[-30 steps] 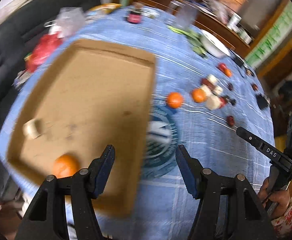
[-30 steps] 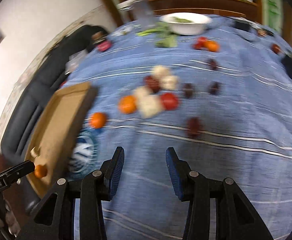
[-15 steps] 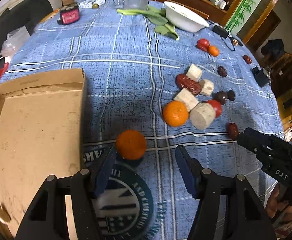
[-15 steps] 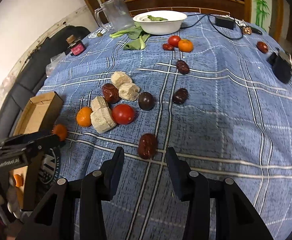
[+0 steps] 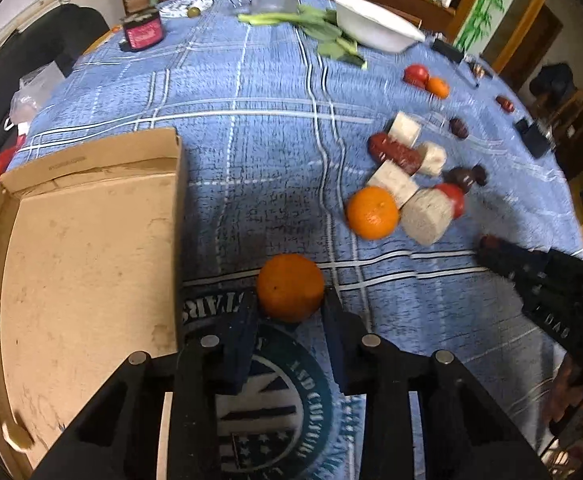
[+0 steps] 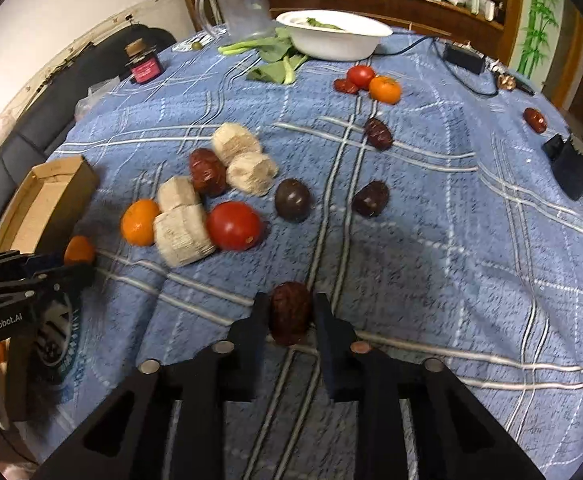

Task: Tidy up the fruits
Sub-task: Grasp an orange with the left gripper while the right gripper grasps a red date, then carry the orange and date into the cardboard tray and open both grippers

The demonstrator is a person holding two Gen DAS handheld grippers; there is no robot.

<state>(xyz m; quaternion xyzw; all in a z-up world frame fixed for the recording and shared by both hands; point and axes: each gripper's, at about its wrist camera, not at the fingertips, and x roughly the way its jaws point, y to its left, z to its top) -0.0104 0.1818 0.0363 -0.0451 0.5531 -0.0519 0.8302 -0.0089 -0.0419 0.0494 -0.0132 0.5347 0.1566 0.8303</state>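
Note:
My left gripper (image 5: 289,316) is shut on an orange mandarin (image 5: 290,287) on the blue cloth, just right of the cardboard tray (image 5: 83,248). My right gripper (image 6: 290,318) is shut on a dark red jujube (image 6: 290,316) at the near middle of the table. Ahead lie a second mandarin (image 6: 139,222), a red tomato (image 6: 233,226), several pale cut chunks (image 6: 183,236), more jujubes (image 6: 207,172) and a dark round fruit (image 6: 292,200). The left gripper with its mandarin (image 6: 78,250) shows at the left of the right wrist view.
A white bowl (image 6: 333,38) with greens, a glass jug (image 6: 243,4), a small pink-labelled bottle (image 6: 144,65), a tomato and mandarin pair (image 6: 375,82) and black devices (image 6: 571,168) stand farther back. A dark sofa (image 5: 23,68) borders the table's left side.
Both grippers moved forward and closed: the left on the mandarin beside the tray, the right on the jujube. A second ago the left gripper was over the tray, open.

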